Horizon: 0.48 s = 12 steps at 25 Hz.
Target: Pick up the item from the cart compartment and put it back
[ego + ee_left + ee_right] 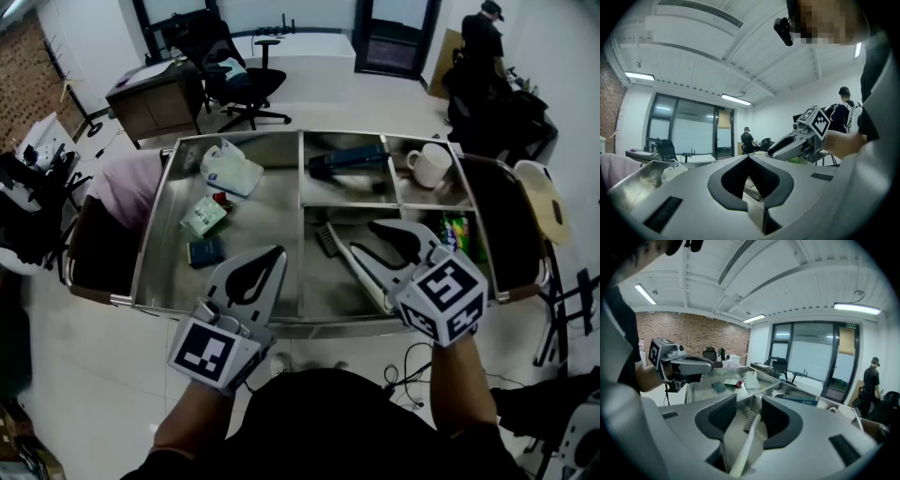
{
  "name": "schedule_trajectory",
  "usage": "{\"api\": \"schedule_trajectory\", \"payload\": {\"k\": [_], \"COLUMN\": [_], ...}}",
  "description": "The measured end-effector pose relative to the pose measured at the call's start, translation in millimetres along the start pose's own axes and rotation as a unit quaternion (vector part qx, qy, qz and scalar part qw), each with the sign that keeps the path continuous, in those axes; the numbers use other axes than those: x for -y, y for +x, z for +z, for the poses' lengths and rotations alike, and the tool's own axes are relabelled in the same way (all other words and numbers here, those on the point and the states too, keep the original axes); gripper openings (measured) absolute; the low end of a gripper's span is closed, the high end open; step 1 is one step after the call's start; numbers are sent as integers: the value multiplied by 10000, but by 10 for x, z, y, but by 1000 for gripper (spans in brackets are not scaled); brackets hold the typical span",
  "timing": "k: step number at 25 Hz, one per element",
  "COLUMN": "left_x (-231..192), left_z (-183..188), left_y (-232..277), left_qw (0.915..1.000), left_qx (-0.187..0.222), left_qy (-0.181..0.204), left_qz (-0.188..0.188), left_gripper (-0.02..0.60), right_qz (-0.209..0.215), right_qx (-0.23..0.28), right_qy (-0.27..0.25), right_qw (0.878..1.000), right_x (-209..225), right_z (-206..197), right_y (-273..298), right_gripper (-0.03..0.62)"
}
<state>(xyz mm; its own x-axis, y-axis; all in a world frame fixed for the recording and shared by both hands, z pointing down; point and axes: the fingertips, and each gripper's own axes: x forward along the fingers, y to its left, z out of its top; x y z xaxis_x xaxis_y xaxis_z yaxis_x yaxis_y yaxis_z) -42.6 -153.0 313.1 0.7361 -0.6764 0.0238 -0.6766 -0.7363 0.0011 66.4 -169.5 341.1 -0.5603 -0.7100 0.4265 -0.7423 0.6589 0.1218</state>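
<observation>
A brush (328, 240) with a white handle and dark bristles lies in the near middle compartment of the steel cart (234, 138). My right gripper (364, 236) hangs over that compartment, tilted down, jaws apart. In the right gripper view the brush (749, 427) runs lengthwise through the gap of the right gripper (749, 401), and the pads do not press on it. My left gripper (277, 251) is held level at the cart's near edge, left of the brush. Its tips meet in the left gripper view (749, 157), with nothing between them.
The wide left compartment holds a white bag (230, 169), a green packet (202, 216) and a small dark blue thing (205, 251). A dark blue box (347, 161) and a white mug (431, 164) sit in the far compartments. A pink cloth (127, 183) hangs at the cart's left end.
</observation>
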Motion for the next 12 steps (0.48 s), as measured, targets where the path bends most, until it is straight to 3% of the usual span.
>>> {"api": "schedule_trajectory", "payload": {"k": [10,12], "left_x": [-159,-180], "left_z": [-6,-23], "left_y": [38,46], "left_qw": [10000,10000], "left_qx": [-15,-14], "left_qy": [7,-6], "left_qz": [-21,-26], "left_gripper": [0,0], "right_qz": [104,131], "right_qx": [-1023,-1186], "right_qy": [98,148], "right_qw": [9947,9927], "right_x": [124,125], "right_z": [-394,-494], "right_y": [796,915], "right_gripper": [193,225]}}
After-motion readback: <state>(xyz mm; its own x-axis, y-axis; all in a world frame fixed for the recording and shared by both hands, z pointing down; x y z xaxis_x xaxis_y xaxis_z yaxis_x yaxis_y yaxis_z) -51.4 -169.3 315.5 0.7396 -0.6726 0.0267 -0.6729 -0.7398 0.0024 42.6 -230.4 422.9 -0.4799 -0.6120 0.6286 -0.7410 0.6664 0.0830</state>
